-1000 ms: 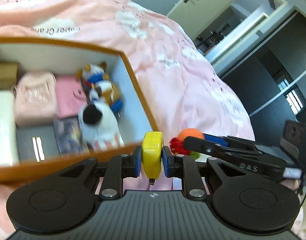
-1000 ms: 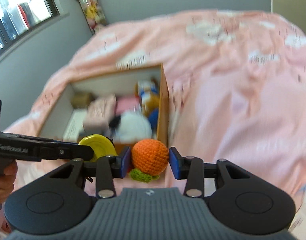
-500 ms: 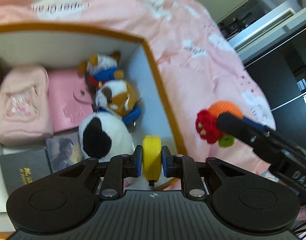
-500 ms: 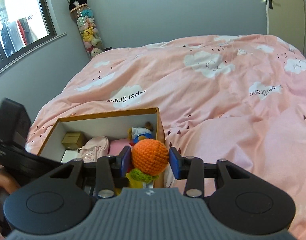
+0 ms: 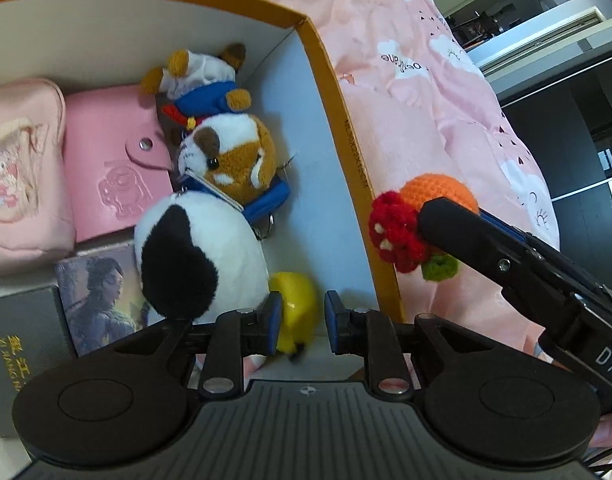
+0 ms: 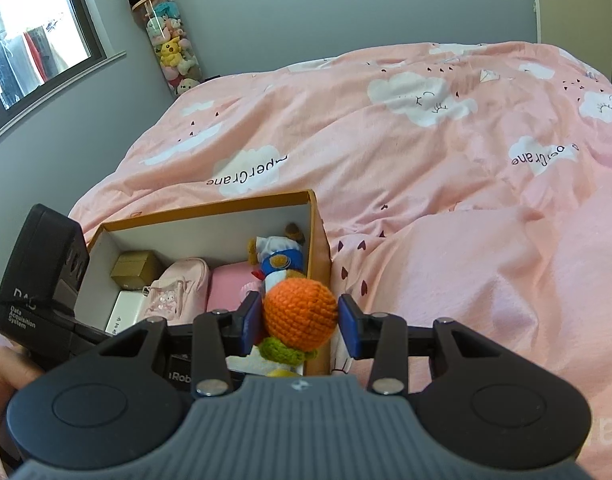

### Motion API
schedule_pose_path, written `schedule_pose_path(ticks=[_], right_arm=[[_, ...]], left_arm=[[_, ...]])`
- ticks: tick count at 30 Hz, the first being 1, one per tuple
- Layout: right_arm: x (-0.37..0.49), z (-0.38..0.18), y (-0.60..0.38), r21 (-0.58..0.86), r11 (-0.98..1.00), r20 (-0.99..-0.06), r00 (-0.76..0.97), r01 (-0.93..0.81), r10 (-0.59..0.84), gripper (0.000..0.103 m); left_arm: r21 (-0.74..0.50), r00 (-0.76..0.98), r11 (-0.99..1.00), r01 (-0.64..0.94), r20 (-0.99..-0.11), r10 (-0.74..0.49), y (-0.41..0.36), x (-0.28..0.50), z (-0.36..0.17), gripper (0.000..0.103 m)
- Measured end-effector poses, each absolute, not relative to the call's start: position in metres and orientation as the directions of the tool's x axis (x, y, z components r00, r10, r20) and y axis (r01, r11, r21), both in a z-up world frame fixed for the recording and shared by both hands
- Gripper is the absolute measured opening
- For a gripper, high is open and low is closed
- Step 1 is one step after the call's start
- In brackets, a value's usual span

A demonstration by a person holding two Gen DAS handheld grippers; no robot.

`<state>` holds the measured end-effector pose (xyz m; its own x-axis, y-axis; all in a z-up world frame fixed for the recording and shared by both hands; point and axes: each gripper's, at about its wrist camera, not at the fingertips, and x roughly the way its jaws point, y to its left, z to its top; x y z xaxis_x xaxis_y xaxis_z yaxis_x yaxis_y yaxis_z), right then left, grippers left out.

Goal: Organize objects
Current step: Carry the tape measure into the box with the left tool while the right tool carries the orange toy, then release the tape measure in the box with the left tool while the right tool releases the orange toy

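An orange-rimmed cardboard box (image 5: 338, 120) lies on a pink bed. My left gripper (image 5: 302, 316) is low inside the box's near right corner and its jaws are opening. A yellow tape measure (image 5: 296, 304) sits between them, leaning toward the left pad, with a gap at the right pad. My right gripper (image 6: 300, 320) is shut on a crocheted orange (image 6: 302, 308) with a green leaf and a red flower (image 5: 394, 236). It hovers just outside the box's right wall (image 6: 320, 240).
The box holds a black-and-white plush (image 5: 194, 252), a brown-and-white plush (image 5: 234, 156), a small bear in blue (image 5: 202, 80), a pink wallet (image 5: 110, 160), a pink pouch (image 5: 18, 168), a photo card (image 5: 102, 292) and a dark book (image 5: 22, 352). Pink duvet (image 6: 466, 200) stretches to the right.
My left gripper has sunk into the box and its jaws have parted from the yellow tape measure. My right gripper has carried the crocheted orange up to the box's right wall.
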<state>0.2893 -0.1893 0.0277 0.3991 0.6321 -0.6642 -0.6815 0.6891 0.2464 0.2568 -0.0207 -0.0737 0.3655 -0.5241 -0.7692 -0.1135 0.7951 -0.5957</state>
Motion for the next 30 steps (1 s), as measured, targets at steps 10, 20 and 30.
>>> schedule_pose_path(ticks=[10,20,30], right_arm=[[0.281,0.032,-0.184,0.21,0.656,-0.644,0.402,-0.725,0.651,0.043],[0.253,0.023,-0.14,-0.093,0.487,-0.688,0.41,-0.868,0.599,0.043],[0.248,-0.004,-0.115,-0.292,0.369,-0.744,0.452,-0.882,0.491,0.044]], left_arm=[[-0.618,0.53,0.778,-0.113,-0.7,-0.479,0.021,0.224,-0.039,0.026],[-0.582,0.6,0.796,-0.169,-0.701,-0.385,0.05,0.203,-0.023,0.029],[-0.579,0.604,0.794,-0.186,-0.705,-0.373,0.051,0.197,-0.027,0.03]])
